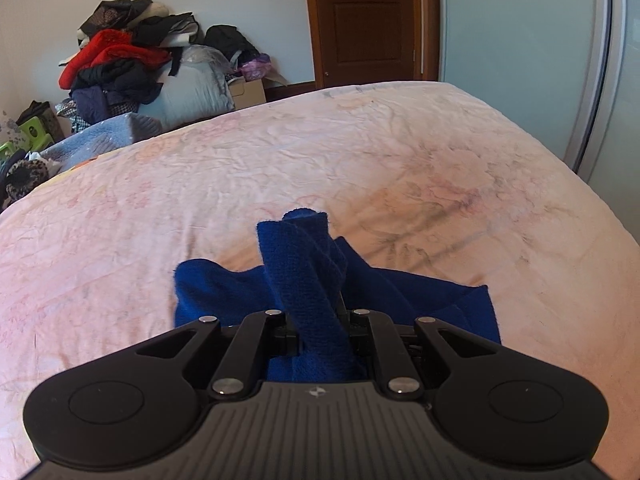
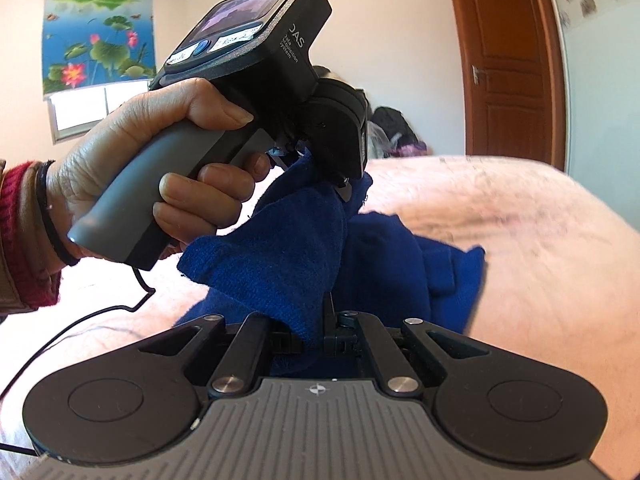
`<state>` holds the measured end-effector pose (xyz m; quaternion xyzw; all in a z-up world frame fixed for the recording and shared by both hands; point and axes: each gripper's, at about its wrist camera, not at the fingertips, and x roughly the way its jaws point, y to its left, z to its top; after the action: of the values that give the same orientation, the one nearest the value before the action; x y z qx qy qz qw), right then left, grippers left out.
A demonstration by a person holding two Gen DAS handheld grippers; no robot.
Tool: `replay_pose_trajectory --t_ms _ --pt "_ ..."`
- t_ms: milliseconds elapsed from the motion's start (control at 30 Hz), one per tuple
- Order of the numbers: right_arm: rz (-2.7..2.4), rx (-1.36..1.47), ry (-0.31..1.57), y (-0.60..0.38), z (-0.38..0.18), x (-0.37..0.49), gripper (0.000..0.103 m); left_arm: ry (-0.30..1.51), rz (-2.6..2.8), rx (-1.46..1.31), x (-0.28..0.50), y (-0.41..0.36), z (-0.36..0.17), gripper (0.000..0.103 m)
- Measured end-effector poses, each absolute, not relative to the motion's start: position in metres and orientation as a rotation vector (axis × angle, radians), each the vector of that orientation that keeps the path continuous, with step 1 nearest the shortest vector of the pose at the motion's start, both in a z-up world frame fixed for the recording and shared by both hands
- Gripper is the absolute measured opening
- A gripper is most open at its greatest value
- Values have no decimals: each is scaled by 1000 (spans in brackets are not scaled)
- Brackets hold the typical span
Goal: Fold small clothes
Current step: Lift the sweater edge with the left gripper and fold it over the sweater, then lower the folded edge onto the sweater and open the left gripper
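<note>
Left gripper (image 1: 316,320): jaws pinching a bunched fold of the blue cloth (image 1: 304,276).
Right gripper (image 2: 326,320): jaws pressed onto another part.
Blue cloth: lifted between both, its lower end trailing on the pink bedsheet (image 1: 360,152).
Hand (image 2: 132,160): grips the left gripper's handle.

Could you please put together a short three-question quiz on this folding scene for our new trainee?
1. True or false: both grippers grip the same blue garment.
2. Where does the blue garment's loose part rest?
A. on the pink bedsheet
B. on the floor
C. on the clothes pile
3. Fill in: in the right wrist view, the left gripper is held by a ______.

Key:
1. True. The right gripper also has its jaws shut on it.
2. A
3. hand
</note>
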<state>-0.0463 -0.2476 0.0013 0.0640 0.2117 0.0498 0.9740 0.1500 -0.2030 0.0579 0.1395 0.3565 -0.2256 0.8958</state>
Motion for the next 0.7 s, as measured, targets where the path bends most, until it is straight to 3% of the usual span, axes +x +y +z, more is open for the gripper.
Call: replay_pose_trajectory --t_ms 400,700 --pt "136 372 526 -281 -27 -37 6 785 -507 302 149 -233 42 14" --pt "119 443 564 -292 -38 -36 26 800 -558 270 153 -237 41 23"
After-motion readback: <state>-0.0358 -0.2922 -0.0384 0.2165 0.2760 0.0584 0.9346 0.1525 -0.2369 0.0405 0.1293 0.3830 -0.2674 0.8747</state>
